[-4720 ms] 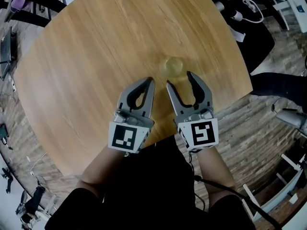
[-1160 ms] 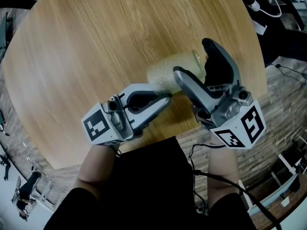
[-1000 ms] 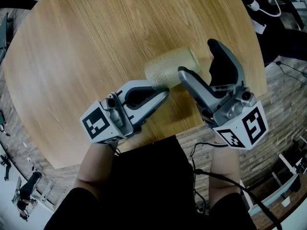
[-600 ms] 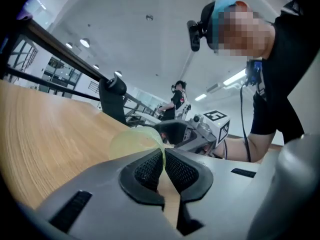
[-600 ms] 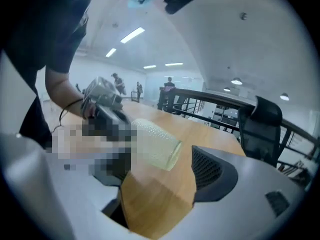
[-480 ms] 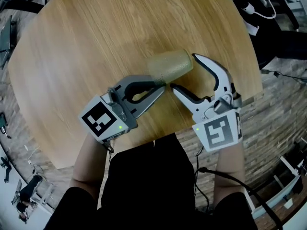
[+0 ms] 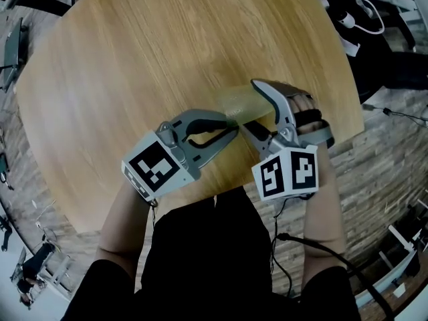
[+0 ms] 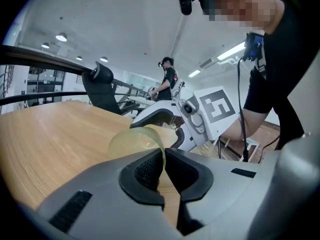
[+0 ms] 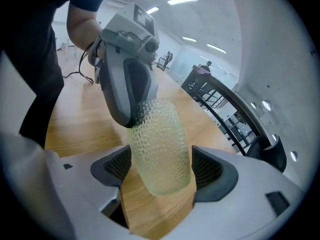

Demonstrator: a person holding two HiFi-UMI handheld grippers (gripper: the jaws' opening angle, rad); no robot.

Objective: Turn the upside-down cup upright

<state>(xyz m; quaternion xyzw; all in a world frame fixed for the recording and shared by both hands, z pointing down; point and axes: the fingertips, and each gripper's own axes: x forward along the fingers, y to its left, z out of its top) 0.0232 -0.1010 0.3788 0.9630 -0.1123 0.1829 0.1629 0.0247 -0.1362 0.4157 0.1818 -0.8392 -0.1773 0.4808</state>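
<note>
A pale green, dimpled, see-through cup [image 7: 235, 99] hangs tilted just above the round wooden table [image 7: 134, 59]. My left gripper [image 7: 234, 122] is shut on the cup's thin rim; in the left gripper view the cup [image 8: 136, 141] turns its open mouth toward the camera, with its wall pinched between the pads. My right gripper [image 7: 259, 110] straddles the cup from the right. In the right gripper view the cup [image 9: 160, 144] lies between the wide pads with its closed base nearest the camera. The pads sit close to both sides without a clear squeeze. The left gripper [image 9: 134, 120] grips the far rim.
The table's near edge [image 7: 221, 191] runs just under both hands, with wood flooring [image 7: 374, 179] beyond it. Cables and dark gear [image 7: 364, 12] lie past the table's far right. A black office chair [image 8: 102, 86] and a standing person [image 8: 169, 81] are in the background.
The right gripper rolled over and came down around the cup. The left gripper turned a little, keeping the rim pinched. Several seconds ago the cup stood upside down on the table.
</note>
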